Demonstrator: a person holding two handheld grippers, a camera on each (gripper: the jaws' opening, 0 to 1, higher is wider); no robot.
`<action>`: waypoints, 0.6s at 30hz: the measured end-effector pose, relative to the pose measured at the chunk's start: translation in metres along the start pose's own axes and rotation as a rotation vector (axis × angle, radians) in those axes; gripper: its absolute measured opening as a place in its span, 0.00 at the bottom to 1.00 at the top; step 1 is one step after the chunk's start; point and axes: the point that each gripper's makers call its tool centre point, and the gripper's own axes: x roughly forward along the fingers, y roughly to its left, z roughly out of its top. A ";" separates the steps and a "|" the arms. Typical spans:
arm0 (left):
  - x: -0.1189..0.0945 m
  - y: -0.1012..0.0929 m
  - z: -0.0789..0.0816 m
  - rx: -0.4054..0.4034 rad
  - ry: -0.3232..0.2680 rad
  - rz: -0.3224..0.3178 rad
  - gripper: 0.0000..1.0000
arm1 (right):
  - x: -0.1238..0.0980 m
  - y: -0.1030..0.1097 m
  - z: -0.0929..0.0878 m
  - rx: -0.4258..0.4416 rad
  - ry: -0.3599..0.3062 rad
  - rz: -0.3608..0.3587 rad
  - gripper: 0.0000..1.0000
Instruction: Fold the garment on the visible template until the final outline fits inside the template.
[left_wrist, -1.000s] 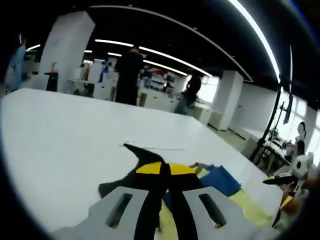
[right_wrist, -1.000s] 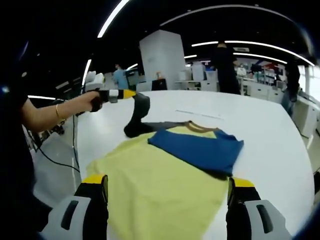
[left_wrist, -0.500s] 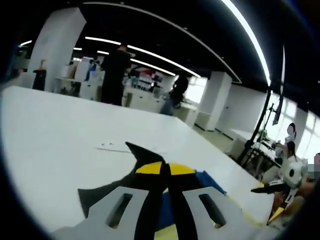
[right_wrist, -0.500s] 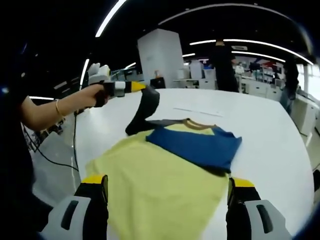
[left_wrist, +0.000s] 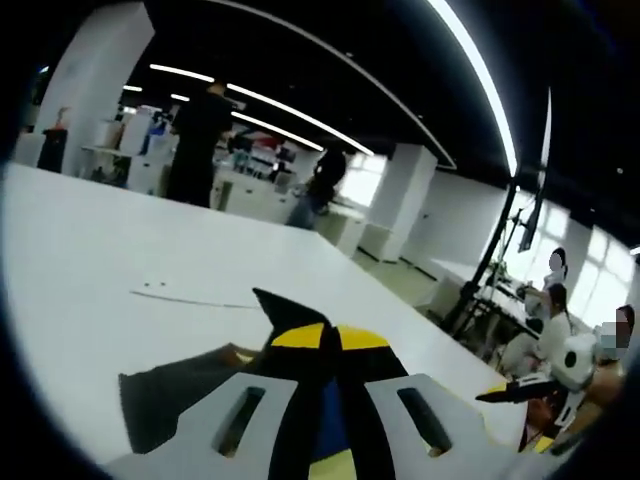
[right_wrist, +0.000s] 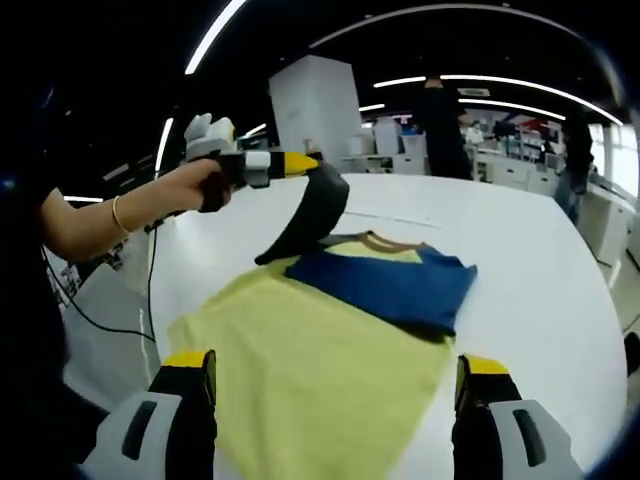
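Garment, a yellow fabric T-shirt (right_wrist: 320, 350) with a blue sleeve (right_wrist: 385, 285) folded across its chest, lies flat on the white table (right_wrist: 530, 270). My left gripper (right_wrist: 300, 163) has its jaws pressed together, pinching the dark grey sleeve (right_wrist: 315, 210) and holding it raised above the table. My right gripper (right_wrist: 335, 400) hovers near the hem, jaws spread wide apart.

Counts: one garment (right_wrist: 320, 360), yellow body, two sleeves — one blue (right_wrist: 385, 288), one dark (right_wrist: 310, 215). One white table (right_wrist: 520, 260). Two grippers: left gripper (right_wrist: 300, 163), right gripper (right_wrist: 335, 375). Two dark-clothed standing people (left_wrist: 195, 140) behind table.
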 end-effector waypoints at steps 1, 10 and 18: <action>0.002 -0.003 -0.001 -0.003 -0.001 -0.006 0.00 | 0.000 0.000 -0.001 0.002 0.001 -0.001 0.99; 0.025 -0.028 -0.012 -0.011 0.011 -0.064 0.00 | 0.000 -0.003 -0.005 0.010 0.008 -0.009 0.99; 0.042 -0.046 -0.027 0.001 0.043 -0.108 0.00 | -0.001 -0.004 -0.008 0.016 0.014 -0.013 0.99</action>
